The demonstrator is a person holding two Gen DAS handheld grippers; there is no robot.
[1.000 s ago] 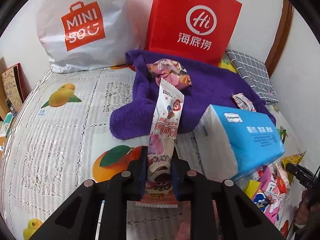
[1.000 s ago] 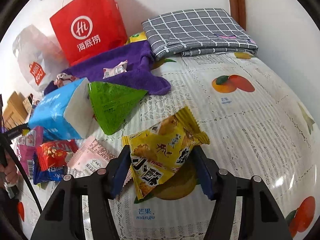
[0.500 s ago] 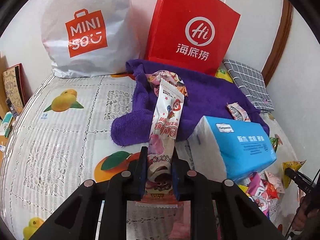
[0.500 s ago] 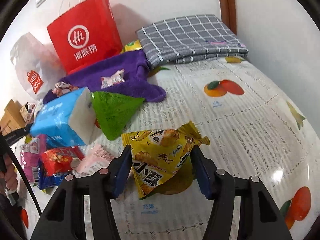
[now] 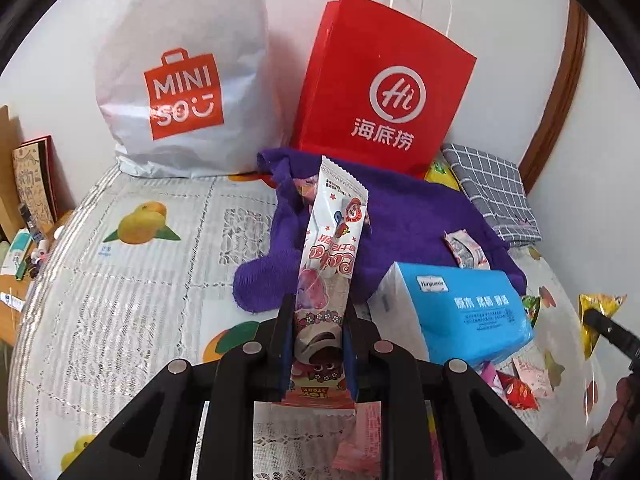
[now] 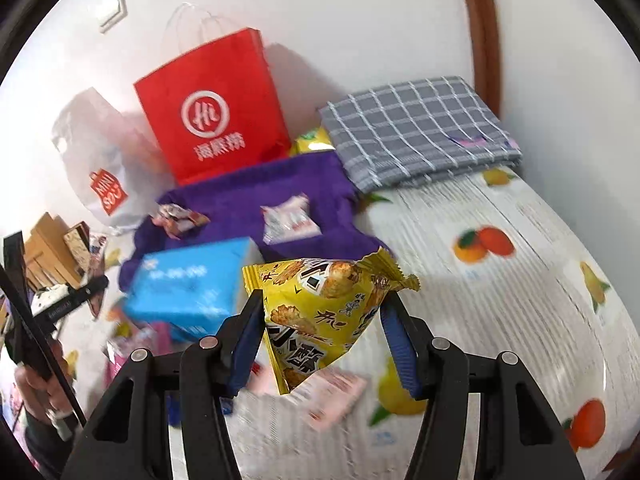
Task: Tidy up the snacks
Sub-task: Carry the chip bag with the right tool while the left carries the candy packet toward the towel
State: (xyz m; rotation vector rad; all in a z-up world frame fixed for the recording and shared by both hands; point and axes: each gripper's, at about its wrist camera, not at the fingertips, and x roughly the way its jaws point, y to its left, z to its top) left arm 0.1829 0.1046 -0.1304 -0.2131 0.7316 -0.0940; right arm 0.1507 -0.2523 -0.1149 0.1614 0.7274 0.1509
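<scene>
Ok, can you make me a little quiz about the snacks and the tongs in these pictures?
1. True or false: the left tongs are shut on a long white and pink snack packet.
2. What colour is the snack bag between the right tongs? A) green B) yellow C) blue
3. Fill in the missing word: the small white packet lies on the ____ towel.

Key
1. True. The packet sticks up from between them.
2. B, yellow. The tongs press on it from both sides.
3. Purple. The towel lies in front of the red paper bag.
</scene>
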